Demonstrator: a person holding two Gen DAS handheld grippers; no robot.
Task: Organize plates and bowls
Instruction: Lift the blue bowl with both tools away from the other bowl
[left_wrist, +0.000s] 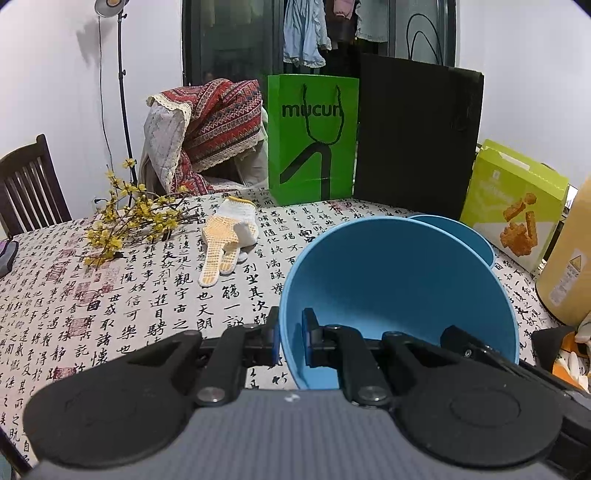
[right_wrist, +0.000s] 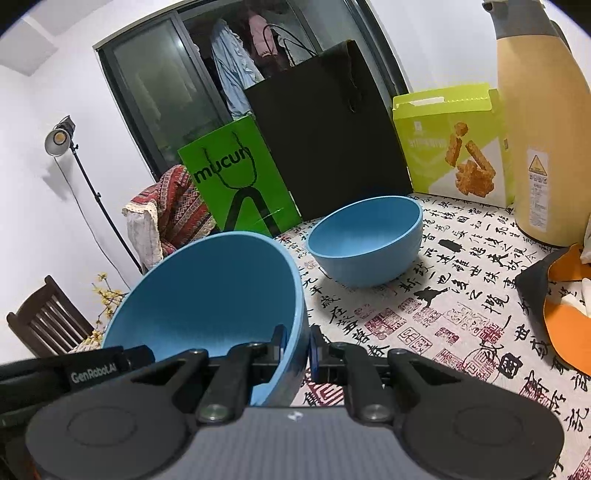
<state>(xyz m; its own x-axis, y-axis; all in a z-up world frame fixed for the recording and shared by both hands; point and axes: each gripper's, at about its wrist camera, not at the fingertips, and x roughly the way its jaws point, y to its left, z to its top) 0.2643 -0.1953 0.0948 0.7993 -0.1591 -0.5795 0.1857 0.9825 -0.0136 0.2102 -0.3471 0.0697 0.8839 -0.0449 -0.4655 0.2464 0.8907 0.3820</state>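
Observation:
Both grippers hold one blue bowl (left_wrist: 399, 288) above the table, tilted toward the cameras. My left gripper (left_wrist: 290, 341) is shut on the bowl's left rim, one pad outside, one inside. My right gripper (right_wrist: 298, 349) is shut on the opposite rim of the same bowl (right_wrist: 207, 291). The right gripper's body shows at the bowl's right edge in the left wrist view (left_wrist: 476, 347). A second blue bowl (right_wrist: 365, 243) stands upright on the tablecloth beyond, partly hidden behind the held bowl in the left wrist view (left_wrist: 476, 236).
A green bag (left_wrist: 312, 136), black bag (left_wrist: 417, 140) and snack box (right_wrist: 450, 144) line the table's back. A tan thermos (right_wrist: 546, 125) stands right; an orange-black object (right_wrist: 561, 317) lies near it. A work glove (left_wrist: 227, 240) and yellow flower sprigs (left_wrist: 125, 218) lie left. A chair (left_wrist: 29, 184) stands left.

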